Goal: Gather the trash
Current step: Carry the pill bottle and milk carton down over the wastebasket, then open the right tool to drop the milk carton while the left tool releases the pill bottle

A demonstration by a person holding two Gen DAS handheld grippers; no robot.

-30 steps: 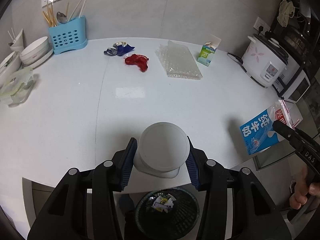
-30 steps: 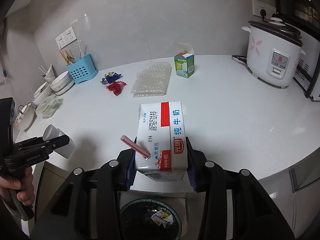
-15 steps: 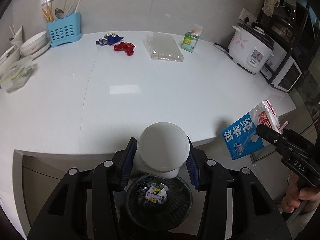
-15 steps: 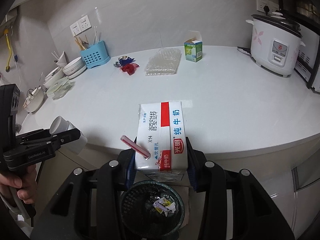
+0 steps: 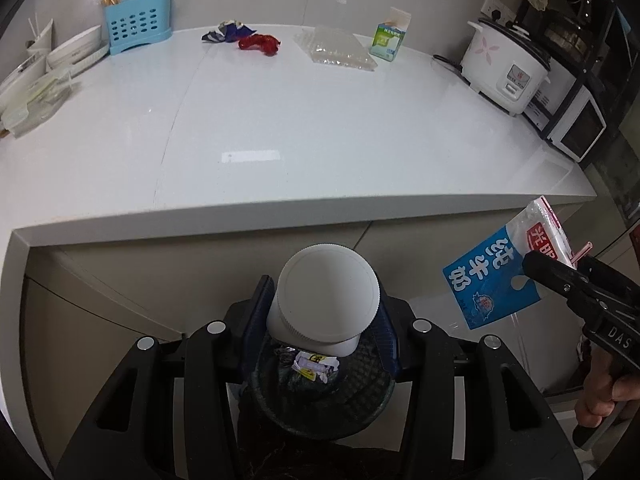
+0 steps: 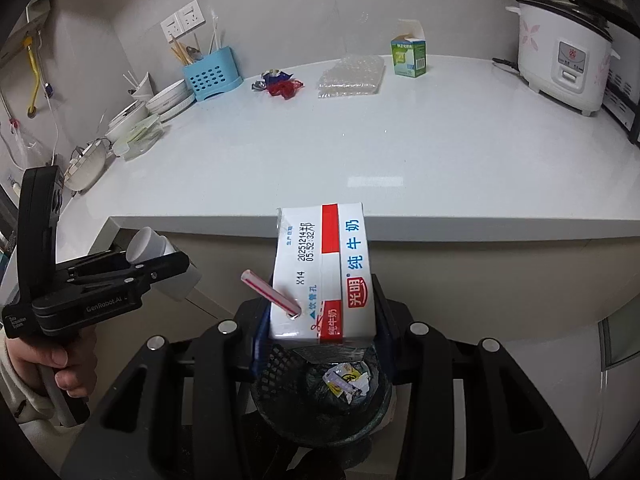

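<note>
My left gripper [image 5: 322, 316] is shut on a white plastic cup [image 5: 326, 296], held bottom-forward above a black mesh trash bin [image 5: 320, 400] on the floor. The cup also shows in the right wrist view [image 6: 160, 264]. My right gripper [image 6: 320, 320] is shut on a milk carton [image 6: 324, 272] with a pink straw [image 6: 268, 292], also above the bin [image 6: 320, 396]. The carton shows blue in the left wrist view [image 5: 500, 272]. On the counter lie a red wrapper [image 5: 258, 43], a blue wrapper [image 5: 226, 33], a bubble-wrap sheet [image 5: 336, 48] and a small green carton [image 5: 386, 40].
The white counter's [image 5: 280, 140] front edge lies just beyond both grippers. A rice cooker [image 5: 506, 68] stands at the right, a blue utensil holder [image 5: 136, 26] and bowls [image 5: 76, 50] at the back left. The bin holds crumpled wrappers [image 6: 346, 380].
Both grippers have drawn back from the counter and down, with cup and carton still held. They now hang in front of the counter edge, over the bin.
</note>
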